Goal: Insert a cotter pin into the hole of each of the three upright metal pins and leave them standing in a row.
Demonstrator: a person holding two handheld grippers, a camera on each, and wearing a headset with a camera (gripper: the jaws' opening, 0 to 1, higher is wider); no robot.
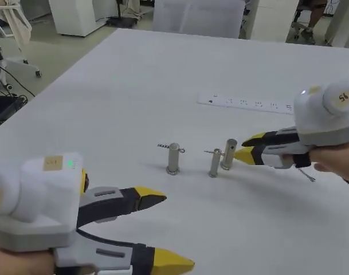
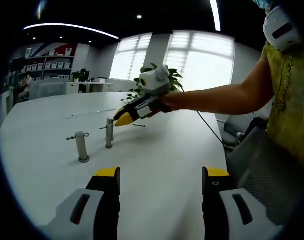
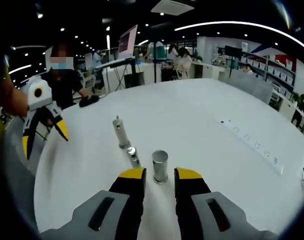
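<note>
White left gripper [image 1: 179, 232], yellow-tipped black fingers [image 1: 145, 197]

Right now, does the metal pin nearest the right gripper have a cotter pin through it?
No: in the right gripper view the metal pin by the right gripper has a bare top, no wire through it.

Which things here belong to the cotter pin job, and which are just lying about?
Job:
left pin
middle pin
right pin
left cotter pin
middle cotter pin
left gripper
right gripper

Lying about:
power strip
chair
</note>
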